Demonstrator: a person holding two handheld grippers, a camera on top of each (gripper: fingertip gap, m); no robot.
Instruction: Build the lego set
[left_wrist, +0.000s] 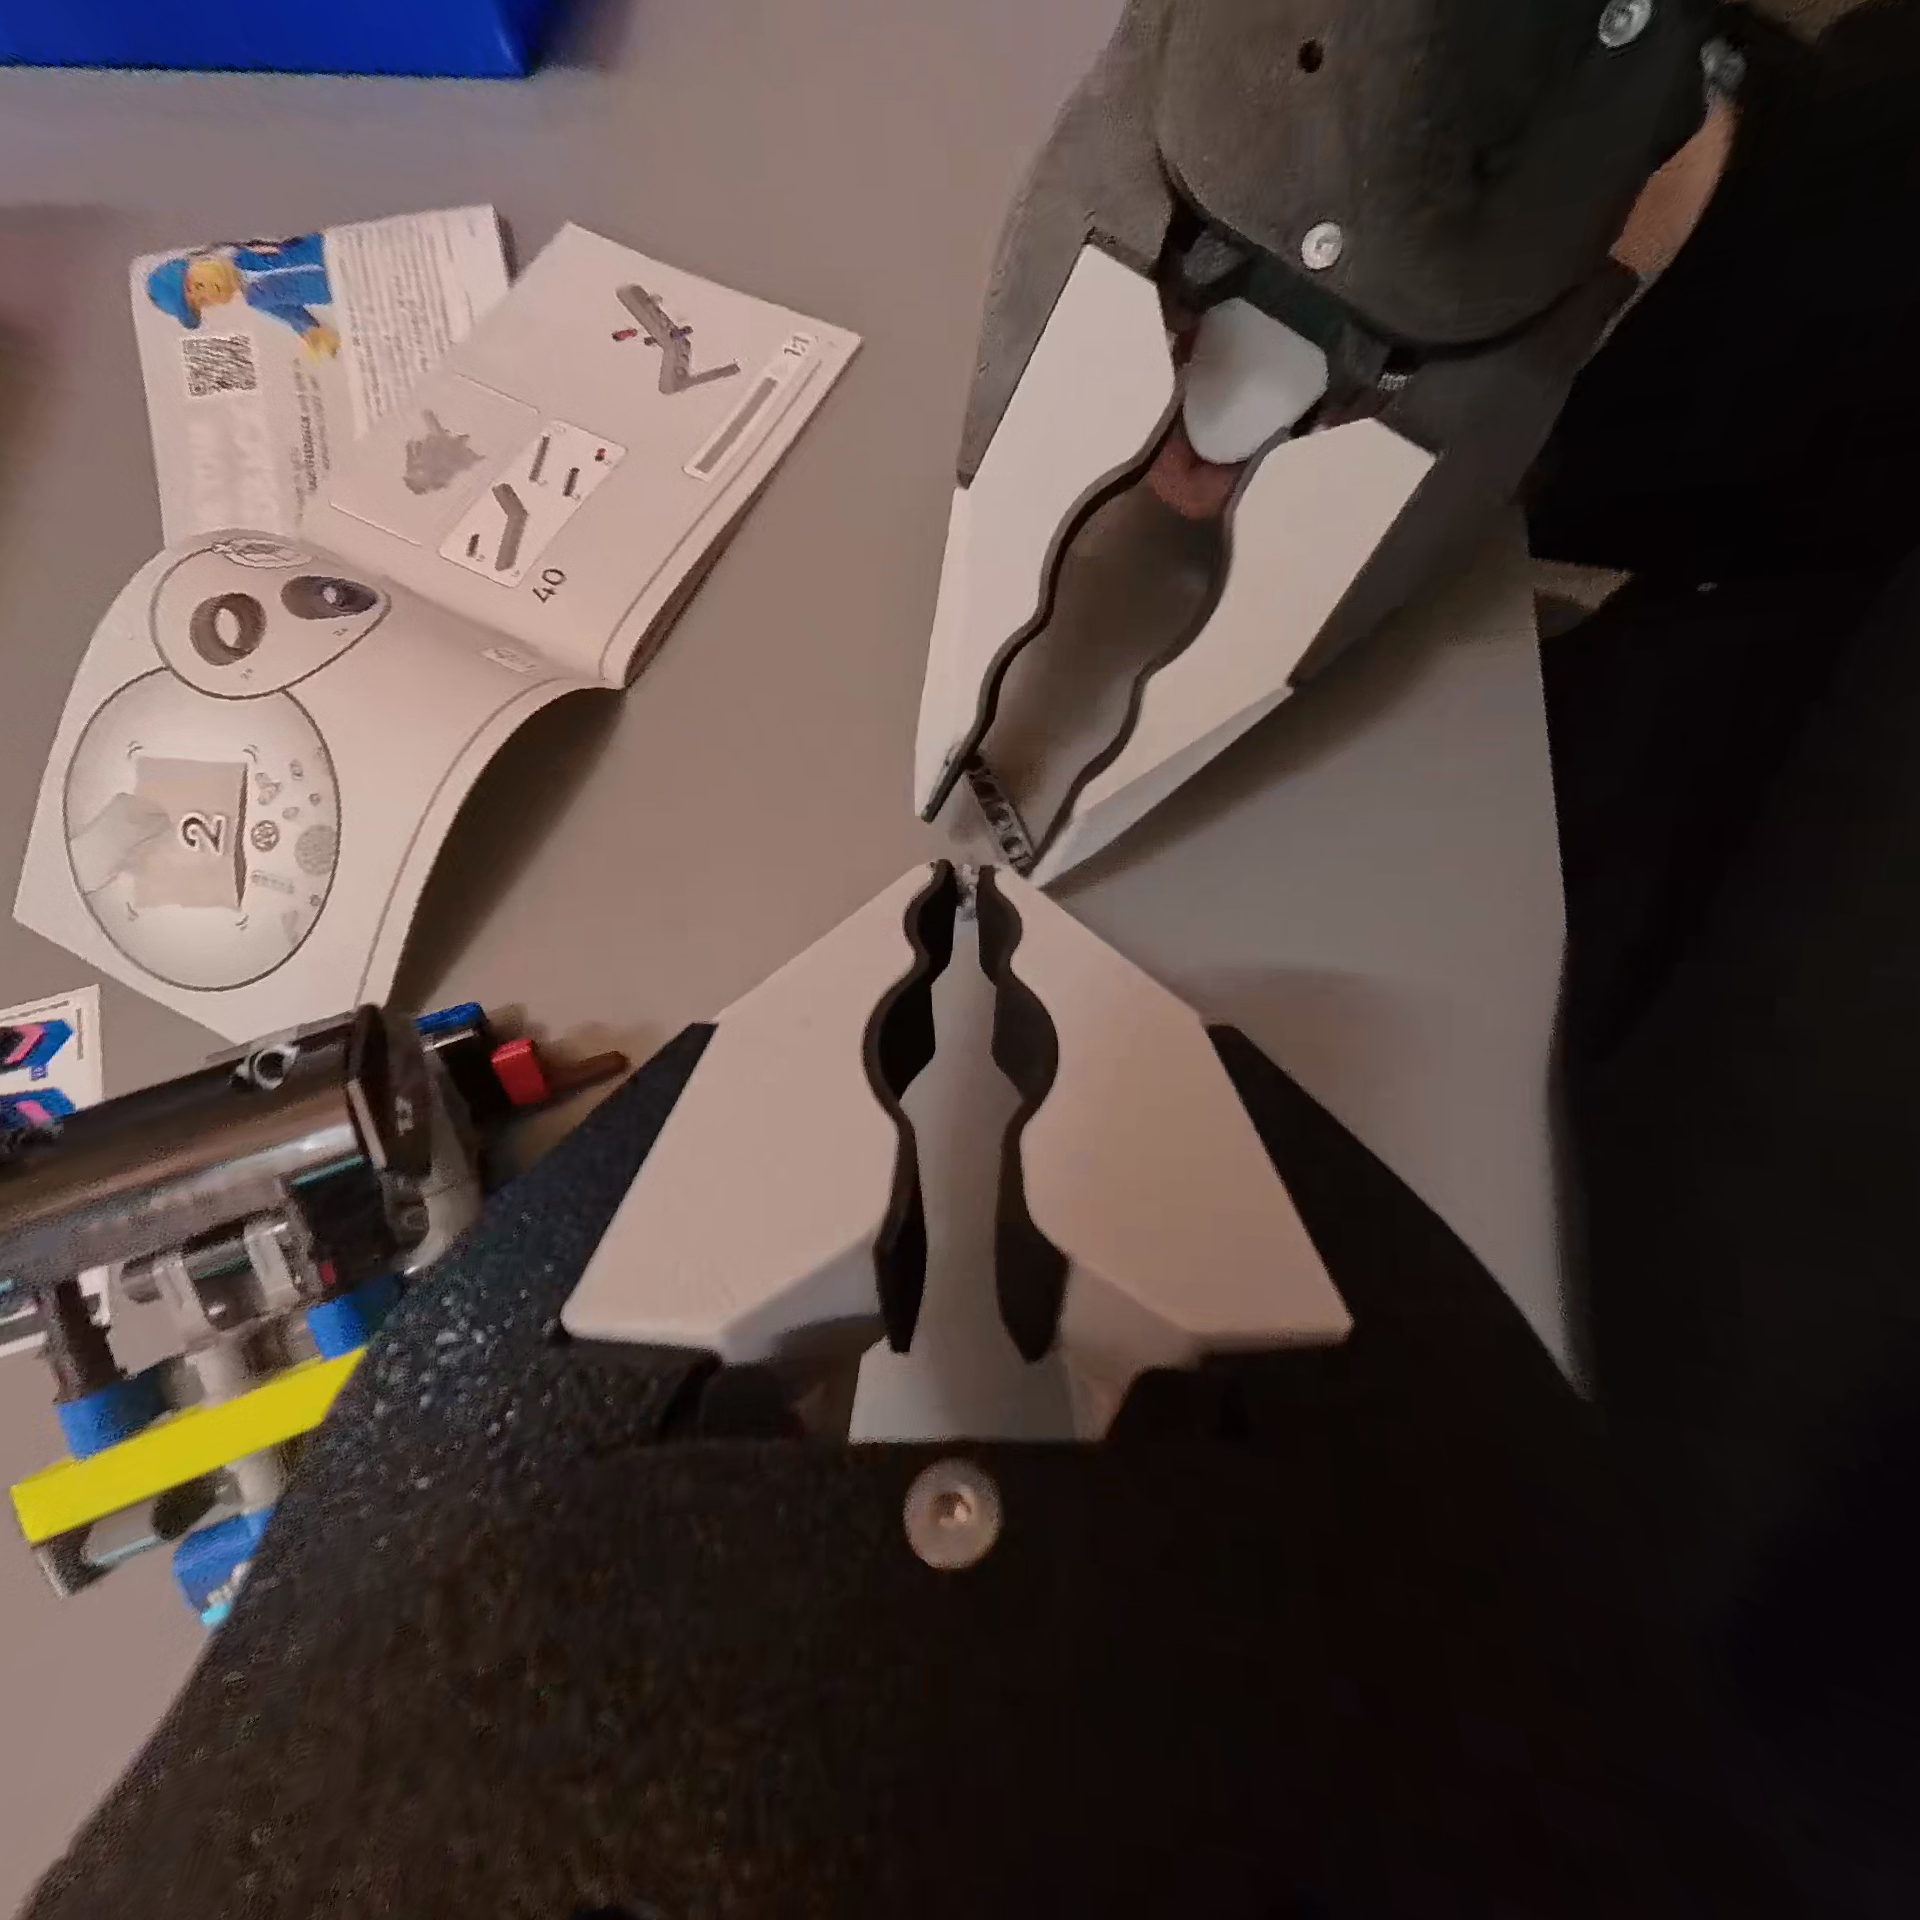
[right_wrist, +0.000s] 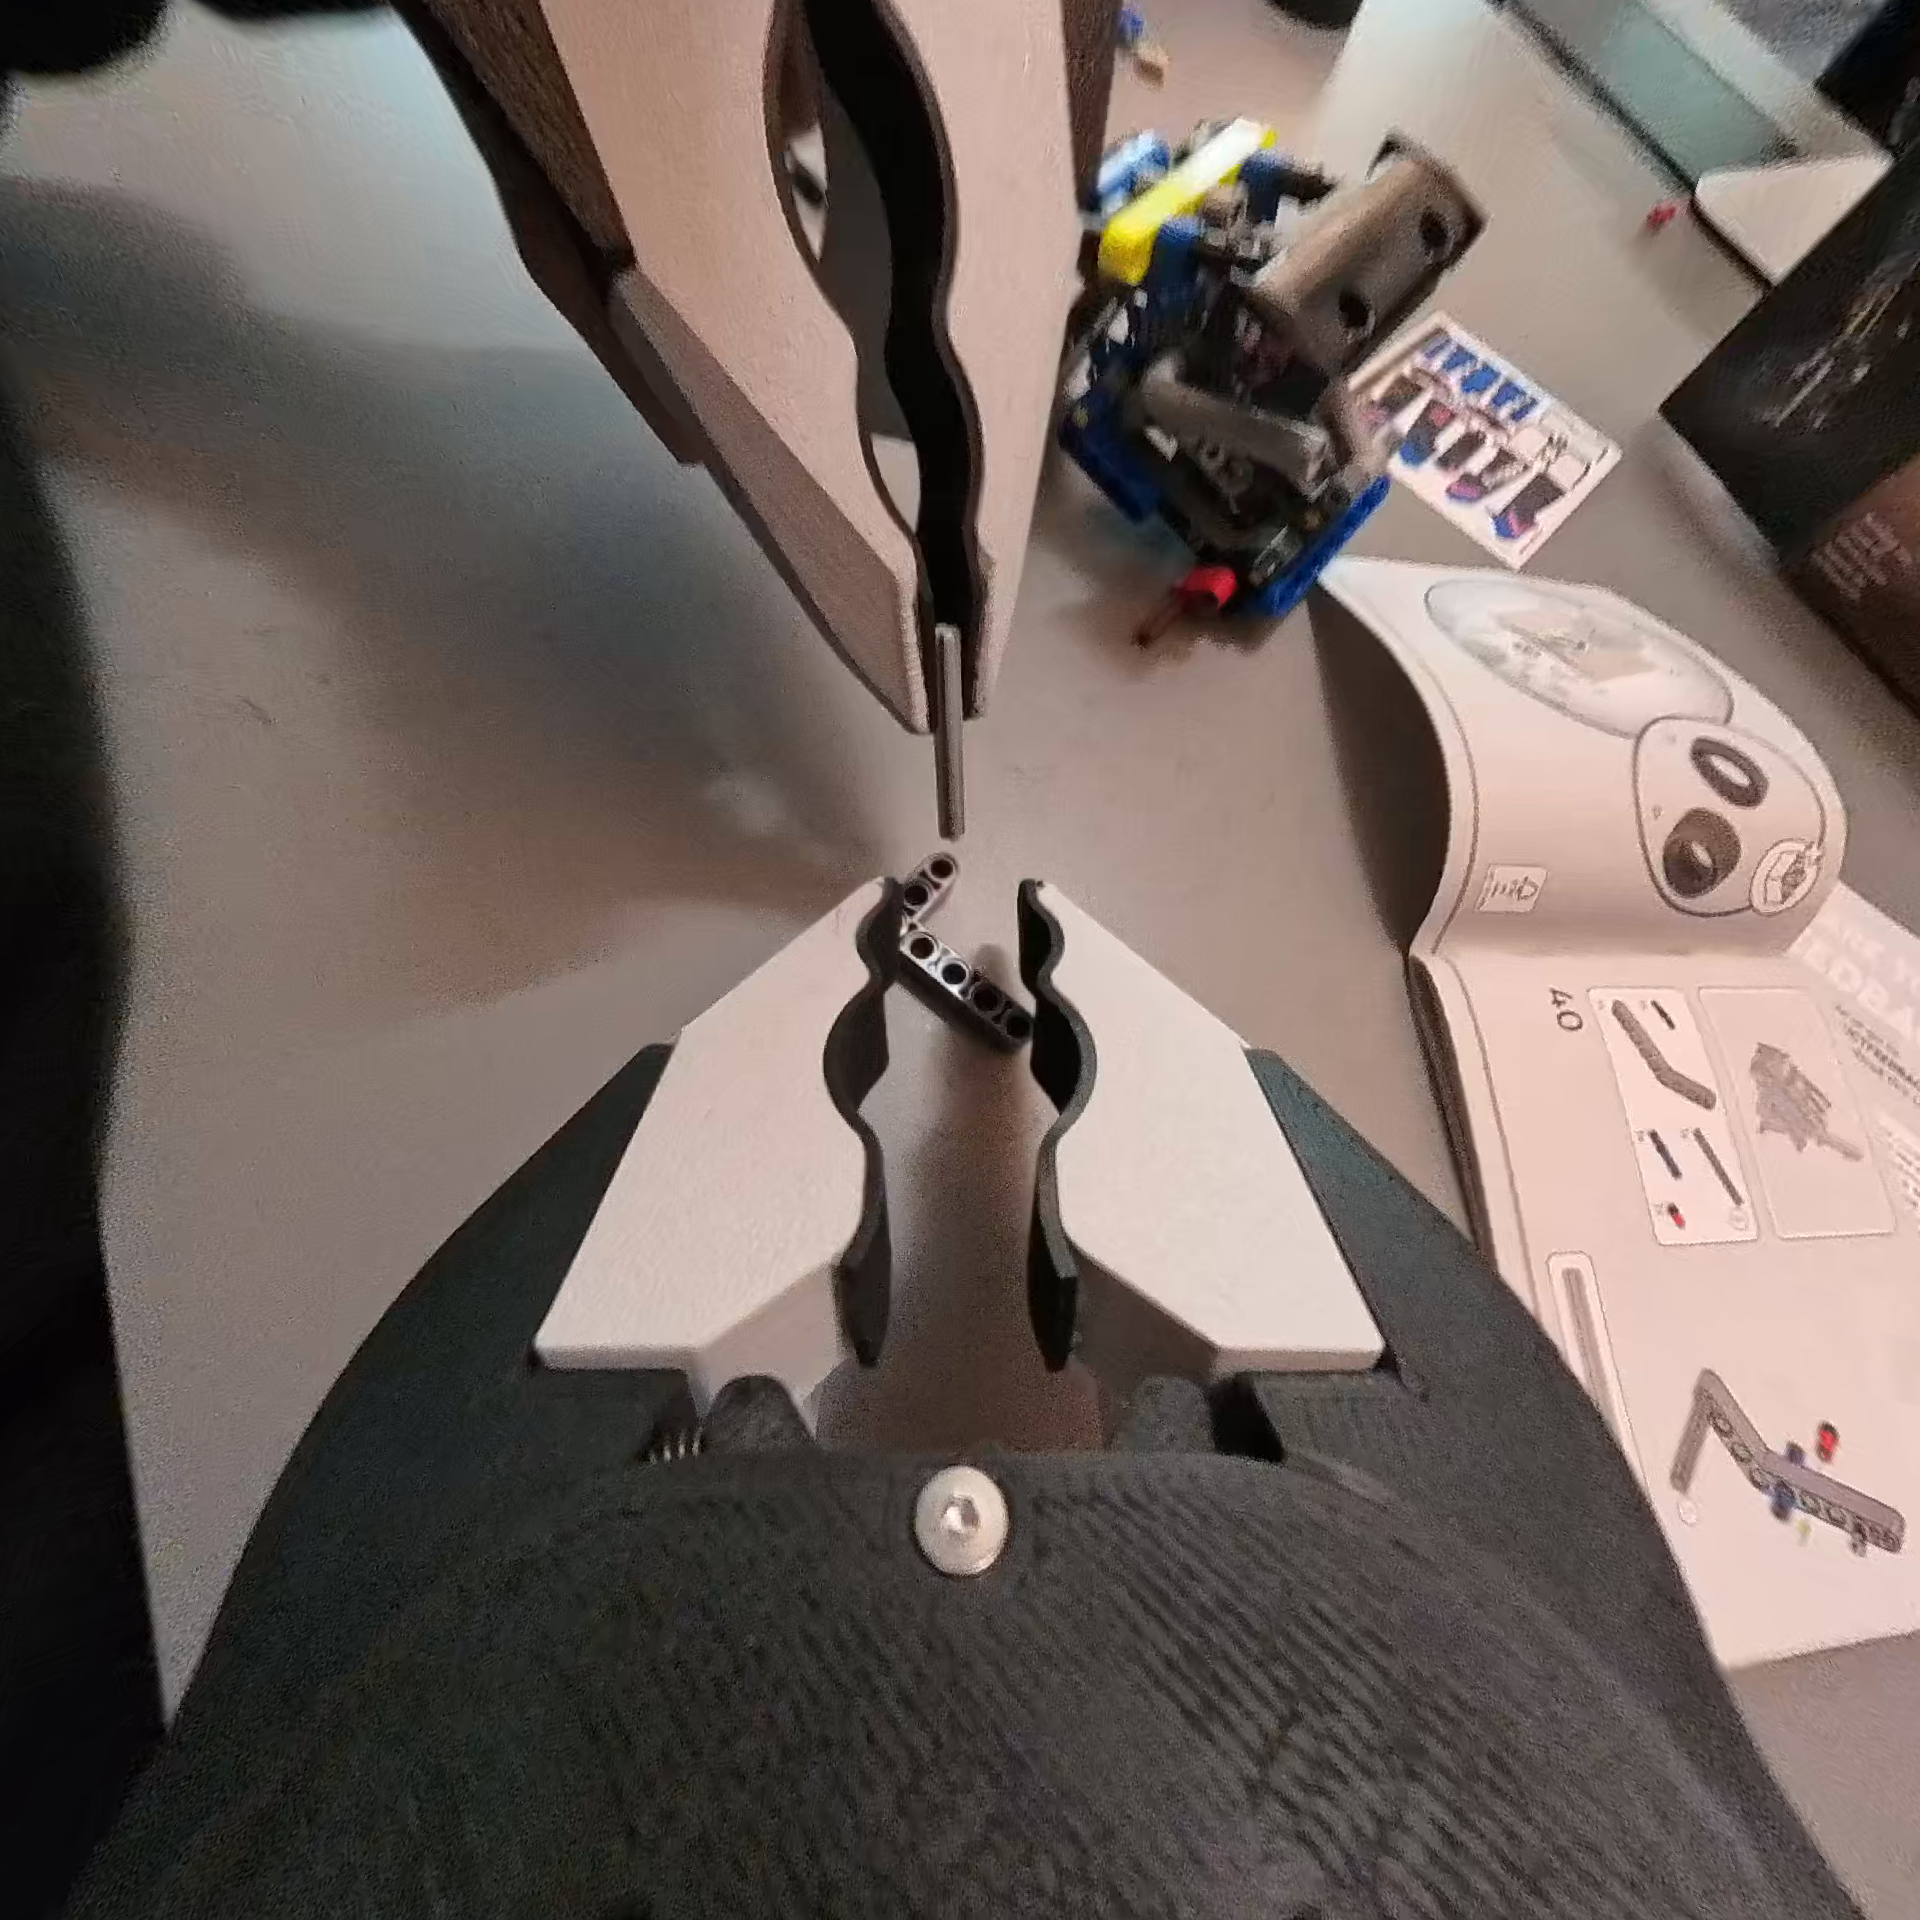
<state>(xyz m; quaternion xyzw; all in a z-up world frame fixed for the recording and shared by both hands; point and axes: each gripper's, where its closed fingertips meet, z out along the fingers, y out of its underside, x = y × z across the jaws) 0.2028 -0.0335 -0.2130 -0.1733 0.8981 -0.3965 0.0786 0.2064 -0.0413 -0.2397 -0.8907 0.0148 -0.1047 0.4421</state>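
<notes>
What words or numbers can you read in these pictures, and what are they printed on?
I do not quote writing; these things bear it:
Open instruction booklet: large page numbers and small print, legible.
Sticker sheet: blue and pink stickers, too blurred.
Dark box: pale marks, too blurred.
Lego model: small mark on a dark part, blurred.

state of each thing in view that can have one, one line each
left claw: shut on a thin grey axle, tip pointing at the beam
right claw: shut on a bent black beam
instruction booklet: lying open on the table
lego model: partly built, standing on the table, untouched
</notes>
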